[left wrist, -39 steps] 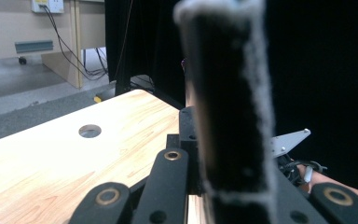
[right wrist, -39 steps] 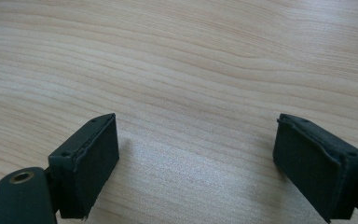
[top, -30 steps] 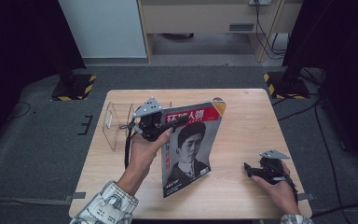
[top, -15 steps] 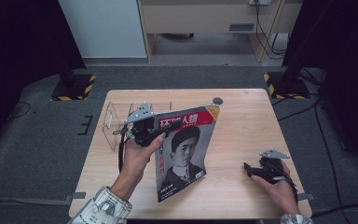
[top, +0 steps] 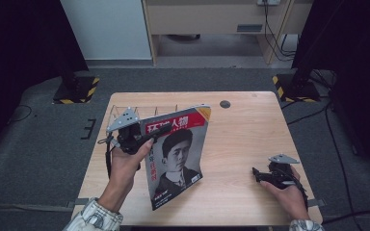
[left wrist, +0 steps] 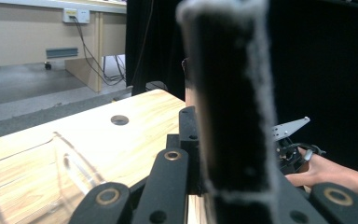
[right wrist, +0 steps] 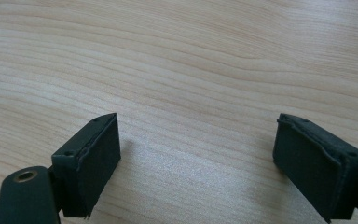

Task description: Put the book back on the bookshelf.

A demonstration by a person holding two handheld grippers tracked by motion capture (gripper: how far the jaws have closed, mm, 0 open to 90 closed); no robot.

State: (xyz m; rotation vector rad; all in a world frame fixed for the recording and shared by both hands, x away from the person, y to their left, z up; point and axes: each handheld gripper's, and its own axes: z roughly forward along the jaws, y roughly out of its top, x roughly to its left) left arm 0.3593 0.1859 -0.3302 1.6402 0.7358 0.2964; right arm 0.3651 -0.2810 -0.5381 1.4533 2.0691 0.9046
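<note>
A magazine (top: pixel 178 154) with a red title band and a portrait on its cover hangs tilted, its lower corner close to the wooden table (top: pixel 250 130). My left gripper (top: pixel 148 136) is shut on the magazine's upper left edge. In the left gripper view that edge (left wrist: pixel 233 116) stands upright and blurred between the jaws. A clear plastic rack (top: pixel 118 113) sits just behind the left gripper at the table's back left. My right gripper (top: pixel 259 174) rests at the front right, open. Its two pads (right wrist: pixel 98 154) stand wide apart over bare wood with nothing between them.
A round dark hole (top: pixel 225 104) marks the table's far middle. The clear rack's wall (left wrist: pixel 70 170) is close by in the left gripper view, where the right hand with its gripper (left wrist: pixel 293 149) is beyond the magazine. Grey floor and black stands surround the table.
The left hand has carried the magazine to the left, toward the clear rack, and the magazine's lower end has swung left with it. The right hand has not moved.
</note>
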